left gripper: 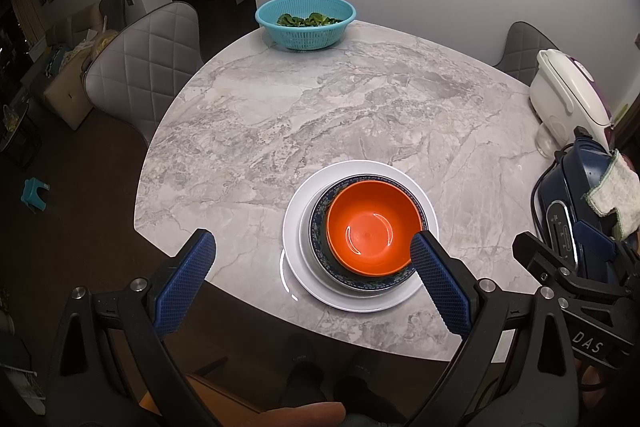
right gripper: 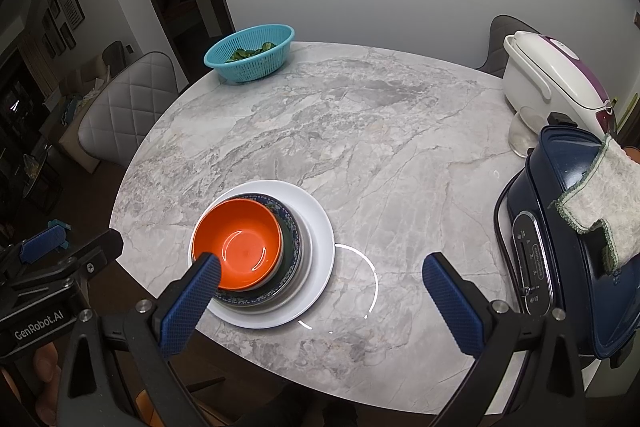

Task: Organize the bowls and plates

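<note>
An orange bowl [left gripper: 370,227] sits inside a dark blue patterned bowl [left gripper: 320,227], which stands on a white plate [left gripper: 296,227] near the front edge of the marble table [left gripper: 280,115]. The same stack shows in the right wrist view: orange bowl [right gripper: 240,243], blue bowl [right gripper: 290,239], white plate [right gripper: 316,227]. My left gripper [left gripper: 312,251] is open and empty, held above the table's front edge with the stack at its right finger. My right gripper [right gripper: 320,275] is open and empty, with the stack at its left finger.
A teal colander [left gripper: 306,21] with greens stands at the far edge. A white rice cooker [right gripper: 556,75] and a navy appliance [right gripper: 560,239] with a cloth [right gripper: 600,203] on it stand at the right. A grey chair [left gripper: 148,75] stands at the left.
</note>
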{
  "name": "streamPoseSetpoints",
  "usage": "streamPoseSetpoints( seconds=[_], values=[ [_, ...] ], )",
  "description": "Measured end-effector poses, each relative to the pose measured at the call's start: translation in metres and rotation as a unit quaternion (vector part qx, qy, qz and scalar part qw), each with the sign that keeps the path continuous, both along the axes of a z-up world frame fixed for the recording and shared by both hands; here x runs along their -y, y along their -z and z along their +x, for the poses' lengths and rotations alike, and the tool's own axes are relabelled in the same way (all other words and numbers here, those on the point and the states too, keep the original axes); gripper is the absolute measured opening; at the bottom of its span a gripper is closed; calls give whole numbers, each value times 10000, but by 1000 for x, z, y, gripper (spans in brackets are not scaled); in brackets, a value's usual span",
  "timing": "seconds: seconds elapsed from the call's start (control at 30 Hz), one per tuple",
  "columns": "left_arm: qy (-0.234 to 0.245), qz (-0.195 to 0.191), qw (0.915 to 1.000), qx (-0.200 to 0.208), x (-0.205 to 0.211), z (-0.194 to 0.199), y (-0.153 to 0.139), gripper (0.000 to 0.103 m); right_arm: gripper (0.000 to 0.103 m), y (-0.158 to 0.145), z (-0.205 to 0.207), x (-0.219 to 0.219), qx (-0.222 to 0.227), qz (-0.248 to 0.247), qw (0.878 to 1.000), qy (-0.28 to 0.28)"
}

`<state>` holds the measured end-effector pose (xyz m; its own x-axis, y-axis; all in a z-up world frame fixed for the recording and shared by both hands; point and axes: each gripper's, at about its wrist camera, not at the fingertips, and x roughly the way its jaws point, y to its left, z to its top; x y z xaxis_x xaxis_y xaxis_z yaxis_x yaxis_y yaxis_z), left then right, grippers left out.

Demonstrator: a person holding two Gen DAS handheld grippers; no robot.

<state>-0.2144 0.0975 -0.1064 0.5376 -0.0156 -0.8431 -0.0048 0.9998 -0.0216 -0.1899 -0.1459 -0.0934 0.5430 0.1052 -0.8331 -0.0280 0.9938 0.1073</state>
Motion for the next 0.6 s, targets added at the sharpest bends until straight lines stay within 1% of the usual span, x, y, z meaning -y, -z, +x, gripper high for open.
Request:
streamPoseSetpoints(
  seconds=[0.6],
  values=[
    [10,1,10000,-9,-1,1,2,99,103,1,1,2,-19,2,10000,-14]
  ],
)
